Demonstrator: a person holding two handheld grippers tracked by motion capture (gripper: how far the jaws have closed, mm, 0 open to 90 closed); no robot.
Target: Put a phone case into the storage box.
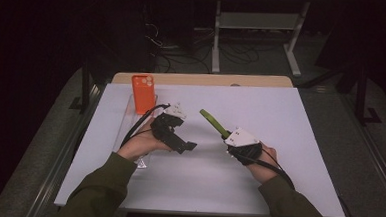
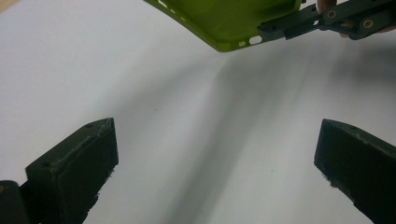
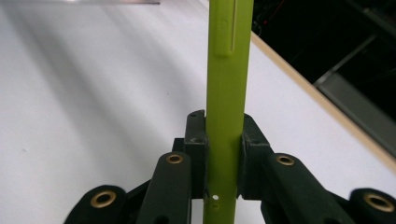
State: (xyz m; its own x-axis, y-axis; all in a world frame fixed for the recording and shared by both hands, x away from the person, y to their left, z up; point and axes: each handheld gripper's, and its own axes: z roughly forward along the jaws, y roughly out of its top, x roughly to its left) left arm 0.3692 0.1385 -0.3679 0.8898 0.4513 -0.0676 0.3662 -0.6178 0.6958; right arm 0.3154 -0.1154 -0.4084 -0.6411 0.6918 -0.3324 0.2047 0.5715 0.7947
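Orange phone case (image 1: 143,92) leaning in a clear stand (image 1: 130,122) at the white table (image 1: 290,123)'s far left; cables on the floor beyond.

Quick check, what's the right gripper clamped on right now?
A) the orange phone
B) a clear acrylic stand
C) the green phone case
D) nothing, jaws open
C: in the right gripper view the right gripper has both jaws pressed against the edge of the green phone case, and the high view shows the case held up off the white table.
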